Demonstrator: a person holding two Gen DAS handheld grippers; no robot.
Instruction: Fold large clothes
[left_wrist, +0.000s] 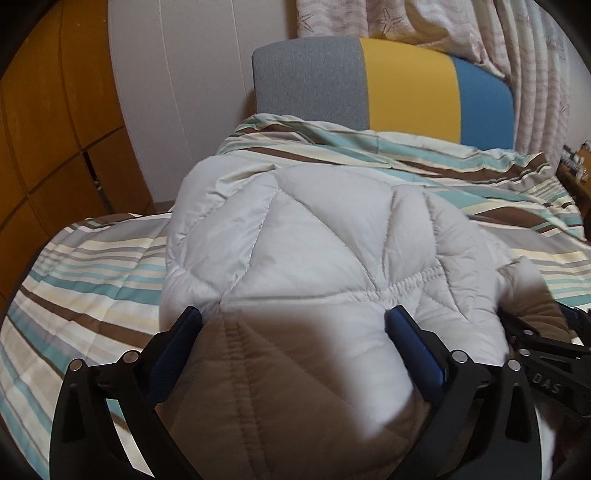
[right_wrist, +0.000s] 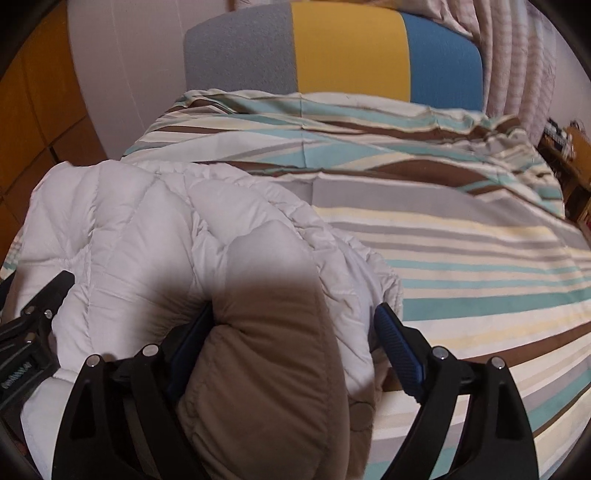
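A puffy quilted jacket (left_wrist: 295, 229), pale grey with a brown lower part, lies bunched on the striped bed cover (left_wrist: 92, 288). My left gripper (left_wrist: 295, 317) stands wide over its near edge, and the padded bulk fills the gap between the blue pads. The right gripper (left_wrist: 546, 354) shows at the right edge of that view. In the right wrist view the jacket (right_wrist: 147, 229) lies to the left, and my right gripper (right_wrist: 295, 314) straddles a brown padded fold (right_wrist: 266, 350). Its left pad touches the fold; its right pad stands clear. The left gripper (right_wrist: 33, 325) is at the far left.
The bed cover (right_wrist: 461, 258) stretches to the right and towards a grey, yellow and blue headboard (left_wrist: 406, 85). Pale curtains (left_wrist: 517, 55) hang behind it. Wooden cupboard doors (left_wrist: 44, 129) stand at the left, and a wooden shelf (right_wrist: 565, 147) at the bed's right edge.
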